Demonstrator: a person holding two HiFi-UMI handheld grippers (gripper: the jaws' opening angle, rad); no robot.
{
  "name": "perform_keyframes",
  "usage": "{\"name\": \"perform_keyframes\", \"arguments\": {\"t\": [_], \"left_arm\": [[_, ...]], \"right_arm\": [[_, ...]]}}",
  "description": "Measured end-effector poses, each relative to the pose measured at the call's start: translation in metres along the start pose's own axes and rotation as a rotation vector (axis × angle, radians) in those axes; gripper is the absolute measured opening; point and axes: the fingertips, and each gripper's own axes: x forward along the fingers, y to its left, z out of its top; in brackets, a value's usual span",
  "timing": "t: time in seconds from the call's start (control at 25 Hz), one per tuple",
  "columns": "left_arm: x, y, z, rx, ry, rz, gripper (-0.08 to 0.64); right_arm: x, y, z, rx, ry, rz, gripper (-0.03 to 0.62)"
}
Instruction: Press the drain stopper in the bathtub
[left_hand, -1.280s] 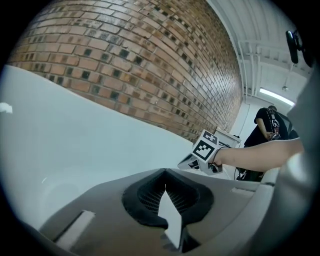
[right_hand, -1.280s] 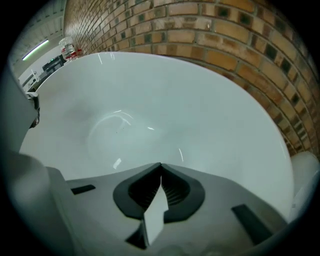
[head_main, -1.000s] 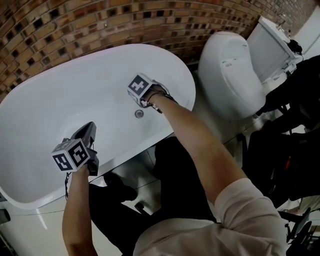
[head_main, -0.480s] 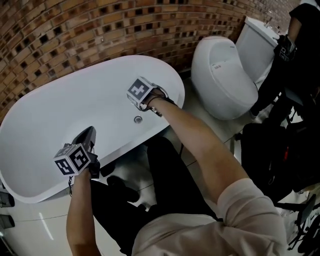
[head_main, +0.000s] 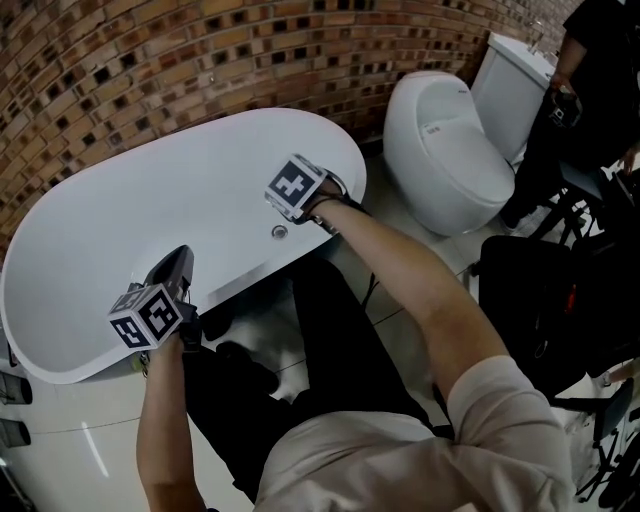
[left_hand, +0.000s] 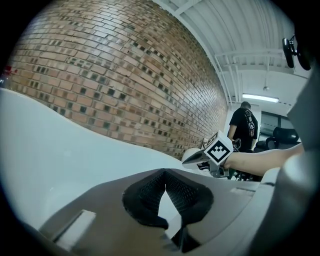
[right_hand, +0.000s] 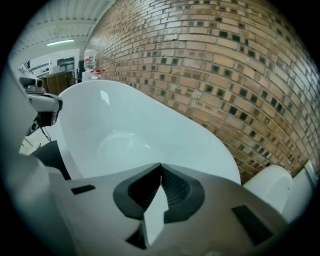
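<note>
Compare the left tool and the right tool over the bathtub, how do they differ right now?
The right tool hovers close to the drain stopper; the left tool is farther from it, at the bathtub's near rim. The right tool points along the tub's length, the left tool toward the brick wall. Both are shut and empty.

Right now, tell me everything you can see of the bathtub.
The bathtub is white, glossy, oval and freestanding, and looks like acrylic or enamel. No water shows in it. It stands along the brick wall, with the toilet past its right end. A small round metal drain stopper sits on its near inner side. The left tool hangs at the near rim, the right tool above the stopper. Both are shut, and I cannot tell if either touches the tub.
</note>
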Motion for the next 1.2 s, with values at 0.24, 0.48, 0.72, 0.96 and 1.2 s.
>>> {"name": "perform_keyframes", "arguments": {"t": [0.24, 0.48, 0.72, 0.96, 1.2], "left_arm": [[-0.016, -0.016, 0.000, 0.029, -0.030, -0.008, 0.006], [-0.030, -0.023, 0.002, 0.049, -0.066, -0.001, 0.006], [-0.044, -0.022, -0.009, 0.046, -0.077, 0.015, 0.006], [-0.048, -0.023, -0.021, 0.040, -0.085, 0.028, 0.006], [-0.062, -0.020, -0.036, 0.051, -0.081, 0.046, 0.006]], "right_arm": [[-0.029, 0.017, -0.011, -0.028, -0.022, -0.013, 0.015], [-0.057, 0.028, -0.005, -0.053, -0.096, -0.042, 0.015], [-0.076, 0.044, -0.011, -0.021, -0.165, -0.031, 0.015], [-0.089, 0.046, -0.022, 0.029, -0.215, -0.032, 0.015], [-0.088, 0.043, -0.039, 0.077, -0.257, -0.063, 0.015]]}}
